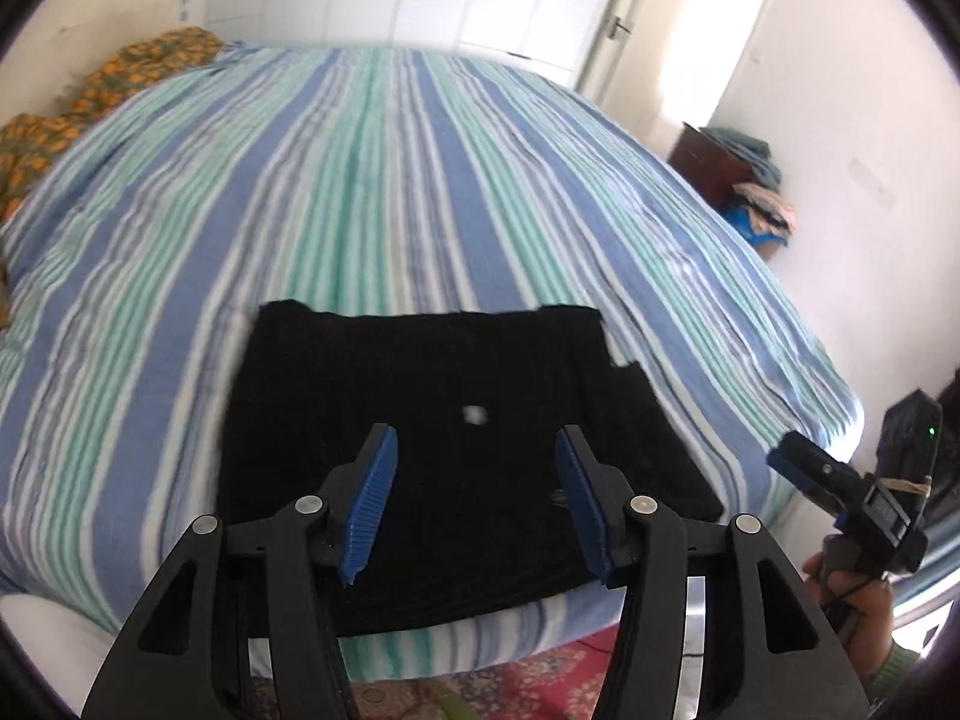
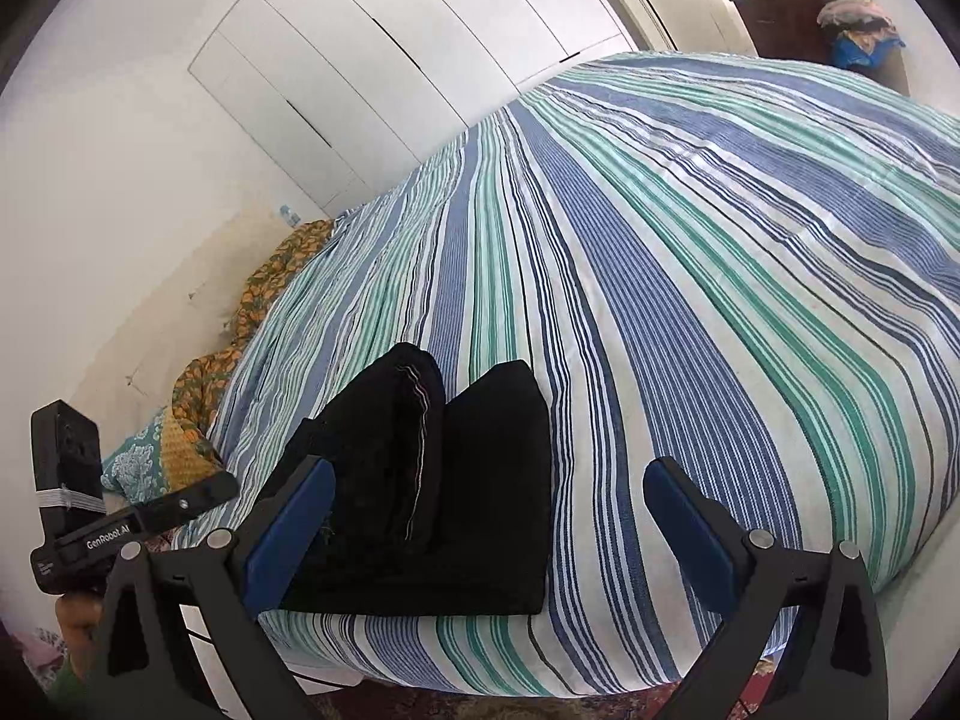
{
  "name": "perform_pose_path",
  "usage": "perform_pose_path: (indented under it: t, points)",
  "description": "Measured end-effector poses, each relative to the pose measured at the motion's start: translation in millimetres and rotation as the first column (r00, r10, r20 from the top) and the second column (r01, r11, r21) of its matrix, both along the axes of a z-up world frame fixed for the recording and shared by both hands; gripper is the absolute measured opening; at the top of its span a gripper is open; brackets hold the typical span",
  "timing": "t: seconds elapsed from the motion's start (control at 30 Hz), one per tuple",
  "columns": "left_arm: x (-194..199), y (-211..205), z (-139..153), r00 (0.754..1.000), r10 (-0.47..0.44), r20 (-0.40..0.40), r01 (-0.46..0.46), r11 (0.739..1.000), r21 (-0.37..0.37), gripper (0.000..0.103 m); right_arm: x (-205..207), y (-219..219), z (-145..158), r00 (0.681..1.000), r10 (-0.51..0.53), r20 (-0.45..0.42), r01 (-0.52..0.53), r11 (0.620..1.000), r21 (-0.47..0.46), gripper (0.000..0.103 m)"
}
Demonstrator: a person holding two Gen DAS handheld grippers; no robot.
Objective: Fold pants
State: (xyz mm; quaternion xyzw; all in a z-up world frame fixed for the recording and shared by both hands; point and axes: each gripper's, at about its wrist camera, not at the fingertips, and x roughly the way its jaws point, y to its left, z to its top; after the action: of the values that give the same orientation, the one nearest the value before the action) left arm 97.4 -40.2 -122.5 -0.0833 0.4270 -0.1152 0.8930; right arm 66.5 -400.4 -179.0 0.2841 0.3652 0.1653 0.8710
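Note:
Black pants (image 1: 432, 420) lie folded into a compact rectangle near the front edge of the striped bed (image 1: 390, 180). My left gripper (image 1: 477, 444) is open and empty, hovering just above the near part of the pants. In the right wrist view the folded pants (image 2: 456, 492) lie at the lower left, with a rolled fold on top. My right gripper (image 2: 492, 480) is wide open and empty, at the bed's near edge to the right of the pants. The right gripper also shows in the left wrist view (image 1: 798, 462), beyond the bed's right corner.
An orange patterned blanket (image 1: 120, 78) lies at the bed's far left. A dark cabinet with piled clothes (image 1: 738, 174) stands at the right wall. White wardrobe doors (image 2: 390, 60) line the back. A patterned rug (image 1: 540, 672) lies below the bed edge.

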Motion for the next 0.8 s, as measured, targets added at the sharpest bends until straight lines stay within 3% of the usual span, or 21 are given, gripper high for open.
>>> perform_pose_path:
  t: [0.07, 0.17, 0.2, 0.3, 0.37, 0.5, 0.57, 0.63, 0.8]
  points:
    - [-3, 28, -7, 0.997, 0.071, -0.010, -0.071, 0.997, -0.019, 0.057, 0, 5, 3, 1.000, 0.023, 0.000, -0.023, 1.000, 0.008, 0.102]
    - [-6, 49, -36, 0.991, 0.128, -0.035, -0.126, 0.991, 0.052, 0.056, 6, 16, 10, 0.995, 0.102, 0.015, -0.103, 0.993, 0.065, 0.103]
    - [-4, 50, -47, 0.990, 0.130, -0.047, -0.127, 0.989, 0.072, 0.050, 12, 22, 11, 0.987, 0.158, 0.020, -0.160, 0.980, 0.121, 0.103]
    - [-4, 44, -77, 0.991, 0.102, -0.090, -0.097, 0.993, 0.059, 0.041, 39, 42, 1, 0.933, 0.360, -0.012, -0.336, 0.882, 0.330, 0.100]
    - [-12, 38, -86, 0.992, 0.092, -0.085, -0.086, 0.994, 0.073, 0.041, 53, 54, -4, 0.901, 0.432, -0.053, -0.380, 0.841, 0.386, 0.089]
    - [-13, 38, -86, 0.992, 0.089, -0.090, -0.083, 0.994, 0.073, 0.041, 83, 70, -19, 0.850, 0.507, -0.143, -0.437, 0.831, 0.345, 0.075]
    - [-13, 41, -86, 0.992, 0.090, -0.092, -0.085, 0.995, 0.058, 0.041, 94, 81, -31, 0.808, 0.556, -0.195, -0.476, 0.811, 0.341, 0.070]
    - [-12, 44, -87, 0.992, 0.092, -0.091, -0.088, 0.995, 0.051, 0.041, 100, 89, -38, 0.786, 0.569, -0.242, -0.500, 0.815, 0.293, 0.067]
    - [-10, 42, -87, 0.992, 0.096, -0.086, -0.091, 0.994, 0.062, 0.041, 107, 110, -48, 0.698, 0.630, -0.340, -0.592, 0.775, 0.221, 0.050]
